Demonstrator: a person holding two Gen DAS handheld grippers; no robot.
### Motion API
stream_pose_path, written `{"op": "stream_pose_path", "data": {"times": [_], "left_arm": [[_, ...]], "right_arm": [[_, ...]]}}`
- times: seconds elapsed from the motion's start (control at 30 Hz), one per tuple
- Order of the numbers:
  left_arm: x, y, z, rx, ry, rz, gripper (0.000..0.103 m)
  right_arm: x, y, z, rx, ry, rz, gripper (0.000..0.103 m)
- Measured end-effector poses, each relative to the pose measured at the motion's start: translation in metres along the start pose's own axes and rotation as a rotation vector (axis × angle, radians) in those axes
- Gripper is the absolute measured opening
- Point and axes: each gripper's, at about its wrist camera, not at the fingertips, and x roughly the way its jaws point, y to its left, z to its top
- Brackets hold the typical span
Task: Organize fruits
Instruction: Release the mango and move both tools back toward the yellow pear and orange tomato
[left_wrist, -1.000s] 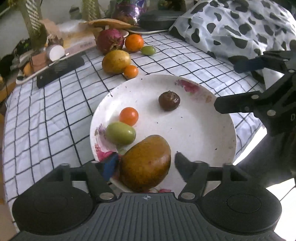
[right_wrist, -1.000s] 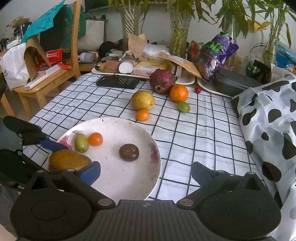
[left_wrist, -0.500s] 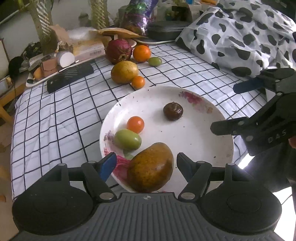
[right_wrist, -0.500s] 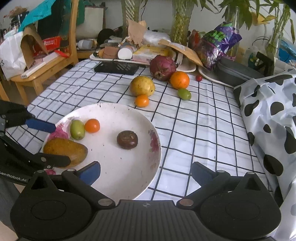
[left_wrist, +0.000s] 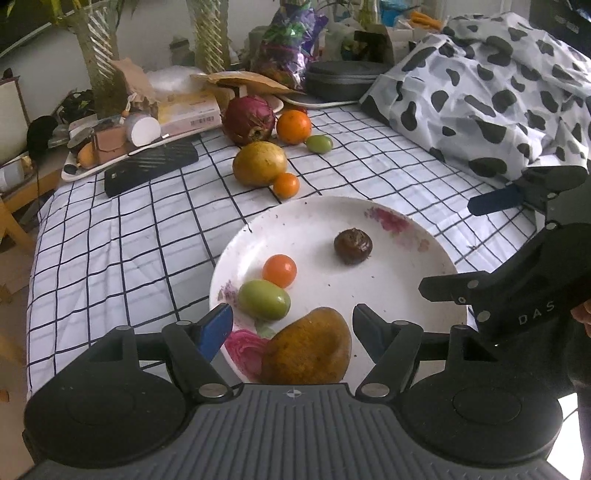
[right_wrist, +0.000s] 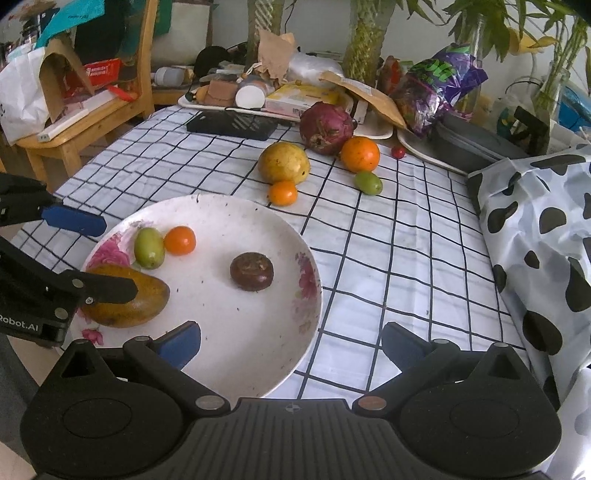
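Note:
A white flowered plate (left_wrist: 399, 306) (right_wrist: 258, 347) holds a brown mango (left_wrist: 308, 347) (right_wrist: 125, 299), a green fruit (left_wrist: 264, 299) (right_wrist: 149, 247), a small orange fruit (left_wrist: 279, 270) (right_wrist: 180, 240) and a dark wrinkled fruit (left_wrist: 352, 246) (right_wrist: 252, 271). My left gripper (left_wrist: 293, 330) is open, its fingers apart on either side of the mango, just above it. My right gripper (right_wrist: 291, 343) is open and empty over the plate's near right rim. On the cloth beyond lie a yellow fruit (right_wrist: 283, 163), a small orange (right_wrist: 282, 192), a big orange (right_wrist: 360, 154), a green fruit (right_wrist: 368, 182) and a purple-red fruit (right_wrist: 326, 127).
The table has a checked cloth (right_wrist: 388, 240). A cow-print bag (right_wrist: 546, 236) lies on the right. A black tray (right_wrist: 231, 125), boxes, vases and a purple bag (right_wrist: 436, 88) crowd the back edge. A wooden chair (right_wrist: 85, 110) stands at the left.
My left gripper has drawn back and up from the mango, which stays on the plate. My right gripper has moved a little forward over the plate's edge.

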Motion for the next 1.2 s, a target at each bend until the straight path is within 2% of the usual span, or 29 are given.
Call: {"op": "stream_pose_path", "data": {"times": [0.33, 0.53, 0.8, 1.2], "left_arm": [[-0.002, 0.001, 0.010, -0.023, -0.035, 0.018, 0.070], [0.000, 0.000, 0.022, 0.002, -0.057, 0.030, 0.070], [0.009, 0.003, 0.036, 0.026, -0.068, 0.025, 0.070], [0.027, 0.021, 0.054, 0.002, -0.069, 0.027, 0.070]], "right_arm": [[-0.003, -0.013, 0.002, 0.065, -0.026, -0.023, 0.103], [-0.003, -0.026, 0.001, 0.107, -0.037, -0.046, 0.103], [0.004, -0.037, 0.005, 0.111, -0.042, -0.067, 0.103], [0.023, -0.050, 0.025, 0.113, -0.041, -0.082, 0.103]]}}
